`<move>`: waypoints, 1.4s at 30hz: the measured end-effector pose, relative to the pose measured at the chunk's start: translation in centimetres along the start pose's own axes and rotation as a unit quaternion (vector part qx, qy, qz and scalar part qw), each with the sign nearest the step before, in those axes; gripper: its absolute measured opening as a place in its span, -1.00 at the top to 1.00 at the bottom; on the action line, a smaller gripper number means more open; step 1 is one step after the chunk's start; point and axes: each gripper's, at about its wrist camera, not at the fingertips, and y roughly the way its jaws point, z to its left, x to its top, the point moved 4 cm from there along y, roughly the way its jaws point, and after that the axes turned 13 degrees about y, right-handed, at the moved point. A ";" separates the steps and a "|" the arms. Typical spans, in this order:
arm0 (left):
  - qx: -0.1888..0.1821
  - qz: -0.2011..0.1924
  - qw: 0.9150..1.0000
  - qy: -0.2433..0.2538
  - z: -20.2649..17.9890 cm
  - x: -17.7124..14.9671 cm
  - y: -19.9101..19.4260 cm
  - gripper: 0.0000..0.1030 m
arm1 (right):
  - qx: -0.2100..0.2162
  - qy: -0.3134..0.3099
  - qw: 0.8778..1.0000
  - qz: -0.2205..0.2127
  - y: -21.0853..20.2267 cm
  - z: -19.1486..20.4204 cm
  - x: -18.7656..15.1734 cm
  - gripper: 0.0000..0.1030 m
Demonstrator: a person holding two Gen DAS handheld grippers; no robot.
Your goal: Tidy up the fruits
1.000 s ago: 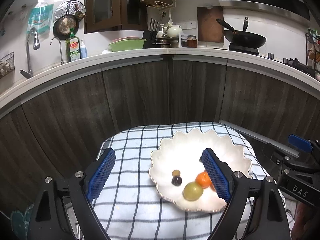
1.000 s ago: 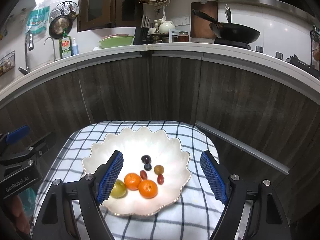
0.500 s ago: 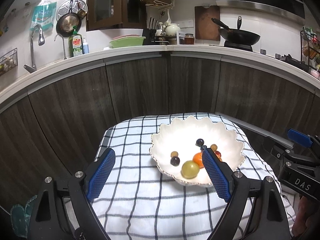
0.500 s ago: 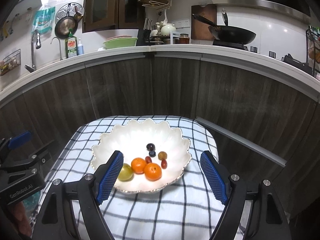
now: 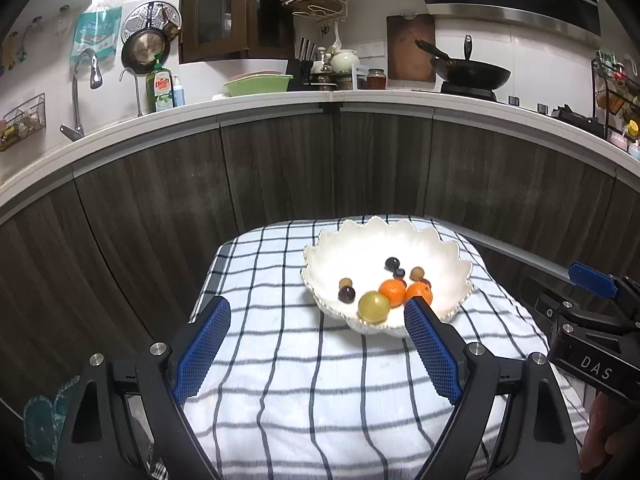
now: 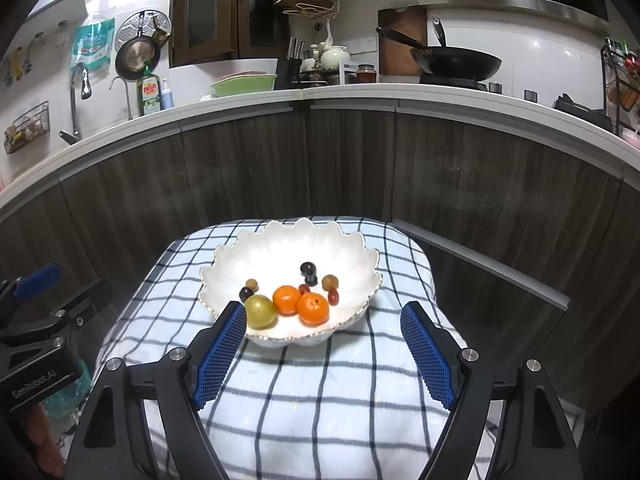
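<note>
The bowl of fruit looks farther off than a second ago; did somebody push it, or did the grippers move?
Both grippers moved. The left gripper and right gripper drew back from the white bowl, which now looks smaller and farther ahead. Nothing was grasped or released; both are open and empty. The fruit, including the green one and two oranges, lies as before on the checked cloth.

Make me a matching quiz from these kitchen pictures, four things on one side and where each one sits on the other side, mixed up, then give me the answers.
Things:
1. green fruit
2. wok
3. scalloped white bowl
4. dish soap bottle

Places:
A. on the checked cloth
B. on the stove at the right of the counter
C. inside the bowl, at its near left edge beside an orange
D. on the counter near the tap

Pairs: 1-C, 2-B, 3-A, 4-D
</note>
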 end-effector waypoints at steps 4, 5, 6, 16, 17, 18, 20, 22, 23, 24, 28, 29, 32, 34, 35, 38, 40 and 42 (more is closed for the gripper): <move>0.005 0.005 1.000 0.000 -0.1 -1.0 -0.9 -0.73 | -0.004 0.001 1.000 0.001 -0.9 -0.2 -0.9 -0.56; 0.007 0.007 1.000 -0.001 -0.1 -1.2 -1.1 -0.73 | -0.006 0.000 1.000 0.001 -1.2 -0.3 -1.1 -0.56; 0.008 0.010 1.000 -0.003 -0.1 -1.5 -1.4 -0.73 | -0.006 0.000 1.000 0.001 -1.4 -0.4 -1.3 -0.56; 0.021 0.011 1.000 -0.001 -0.9 -3.2 -4.0 -0.73 | -0.012 0.002 1.000 -0.010 -4.0 -1.4 -2.7 -0.56; 0.021 0.010 1.000 -0.001 -0.9 -3.2 -4.2 -0.73 | -0.011 0.001 1.000 -0.010 -4.3 -1.5 -2.9 -0.56; 0.021 0.009 1.000 -0.001 -0.9 -3.3 -4.4 -0.73 | -0.011 0.001 1.000 -0.011 -4.6 -1.5 -3.0 -0.56; 0.023 0.007 1.000 -0.001 -1.0 -3.4 -4.7 -0.73 | -0.010 -0.001 1.000 -0.013 -5.0 -1.5 -3.2 -0.56; 0.027 0.010 1.000 -0.006 -0.8 -3.8 -4.8 -0.73 | -0.010 -0.003 1.000 -0.016 -5.3 -1.5 -3.4 -0.56; 0.027 0.012 1.000 -0.009 -0.8 -3.9 -4.8 -0.73 | -0.010 -0.003 1.000 -0.017 -5.5 -1.5 -3.4 -0.56; 0.028 0.016 0.999 -0.015 -0.7 -4.2 -4.9 -0.73 | -0.010 -0.003 1.000 -0.019 -5.7 -1.5 -3.4 -0.56; 0.027 0.023 0.999 -0.016 -0.8 -5.0 -5.2 -0.73 | -0.011 -0.003 1.000 -0.020 -6.1 -1.7 -3.7 -0.56; 0.029 0.023 0.999 -0.016 -0.8 -5.1 -5.3 -0.73 | -0.010 -0.002 1.000 -0.016 -6.0 -1.7 -3.9 -0.56; 0.028 0.024 0.999 -0.019 -0.7 -5.4 -5.5 -0.73 | -0.012 -0.002 1.000 -0.011 -6.1 -1.8 -4.3 -0.56; 0.028 0.024 0.999 -0.019 -0.7 -5.4 -5.5 -0.73 | -0.013 -0.003 1.000 -0.010 -6.1 -1.9 -4.4 -0.56; 0.028 0.024 0.999 -0.019 -0.7 -5.5 -5.5 -0.73 | -0.013 -0.003 1.000 -0.010 -6.1 -1.9 -4.4 -0.56; 0.028 0.025 0.999 -0.022 -0.6 -5.6 -5.5 -0.73 | -0.013 -0.003 1.000 -0.010 -6.1 -1.9 -4.5 -0.56; 0.027 0.026 0.999 -0.023 -0.6 -5.7 -5.5 -0.73 | -0.013 -0.004 1.000 -0.010 -6.2 -1.9 -4.5 -0.56; 0.026 0.028 0.999 -0.023 -0.6 -5.7 -5.4 -0.73 | -0.012 -0.005 1.000 -0.010 -6.2 -1.9 -4.6 -0.56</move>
